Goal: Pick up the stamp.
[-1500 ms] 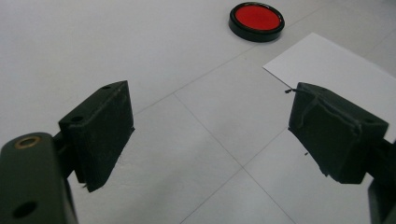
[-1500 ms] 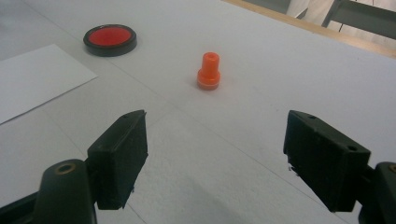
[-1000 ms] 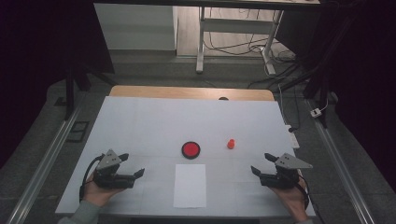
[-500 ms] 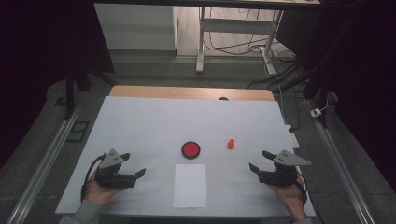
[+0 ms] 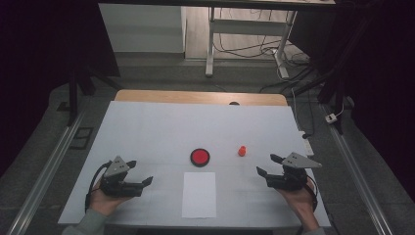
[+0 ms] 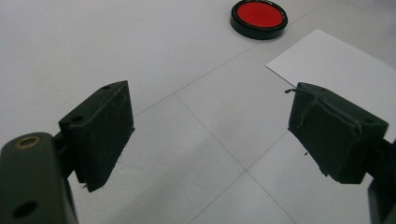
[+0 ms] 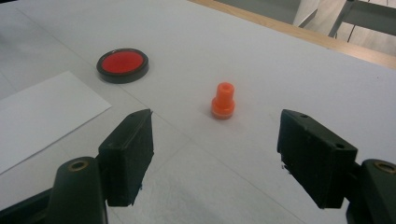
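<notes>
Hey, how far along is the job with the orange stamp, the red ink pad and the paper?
Nothing looks done yet: the paper is blank. The orange stamp stands untouched beside the red ink pad. Both tools, left and right, are open and hold nothing; the right one faces the stamp. Picking up, inking and stamping likely remain.

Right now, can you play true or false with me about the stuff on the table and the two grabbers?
1. The right gripper has its fingers wide apart with nothing between them. True.
2. The orange stamp lies on its side. False: it stands upright on the table.
3. The red ink pad sits on the sheet of paper. False: it sits on the table just beyond the paper, apart from it.
4. The left gripper is open and empty. True.
5. The stamp is inside the ink pad. False: it stands off to one side of it.
</notes>
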Motion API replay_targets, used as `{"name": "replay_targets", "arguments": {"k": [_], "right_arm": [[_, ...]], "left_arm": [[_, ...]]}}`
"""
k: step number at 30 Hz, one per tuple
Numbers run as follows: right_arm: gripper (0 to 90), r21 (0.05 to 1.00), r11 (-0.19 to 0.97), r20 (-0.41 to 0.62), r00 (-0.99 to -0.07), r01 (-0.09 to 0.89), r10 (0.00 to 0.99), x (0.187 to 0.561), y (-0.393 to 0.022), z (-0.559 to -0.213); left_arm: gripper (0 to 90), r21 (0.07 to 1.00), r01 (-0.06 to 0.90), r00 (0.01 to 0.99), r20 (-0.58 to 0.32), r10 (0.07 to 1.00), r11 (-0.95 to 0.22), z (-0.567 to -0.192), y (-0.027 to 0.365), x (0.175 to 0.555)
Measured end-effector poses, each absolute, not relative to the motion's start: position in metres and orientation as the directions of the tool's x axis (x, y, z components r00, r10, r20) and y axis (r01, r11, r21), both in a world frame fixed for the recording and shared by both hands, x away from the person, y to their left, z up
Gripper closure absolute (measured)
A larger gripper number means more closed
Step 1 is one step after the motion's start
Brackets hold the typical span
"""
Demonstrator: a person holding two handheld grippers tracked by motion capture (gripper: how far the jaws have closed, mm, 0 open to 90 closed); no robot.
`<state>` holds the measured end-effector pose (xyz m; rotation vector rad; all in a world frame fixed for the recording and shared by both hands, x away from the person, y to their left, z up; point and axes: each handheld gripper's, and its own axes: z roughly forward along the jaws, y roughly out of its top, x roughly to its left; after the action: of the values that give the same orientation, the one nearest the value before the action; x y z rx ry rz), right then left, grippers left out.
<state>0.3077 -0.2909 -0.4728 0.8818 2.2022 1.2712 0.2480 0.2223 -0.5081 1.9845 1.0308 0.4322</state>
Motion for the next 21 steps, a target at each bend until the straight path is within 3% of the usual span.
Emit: {"name": "replay_targets", "arguments": {"k": [21], "right_arm": [[28.2,0.861,0.383,-0.041,-0.706,0.334,0.707,0.336,-0.252,-0.466]], "left_arm": [[14.1,0.801,0.507,0.609,-0.070,0.790,-0.319,-0.510,0.222,0.249]]}}
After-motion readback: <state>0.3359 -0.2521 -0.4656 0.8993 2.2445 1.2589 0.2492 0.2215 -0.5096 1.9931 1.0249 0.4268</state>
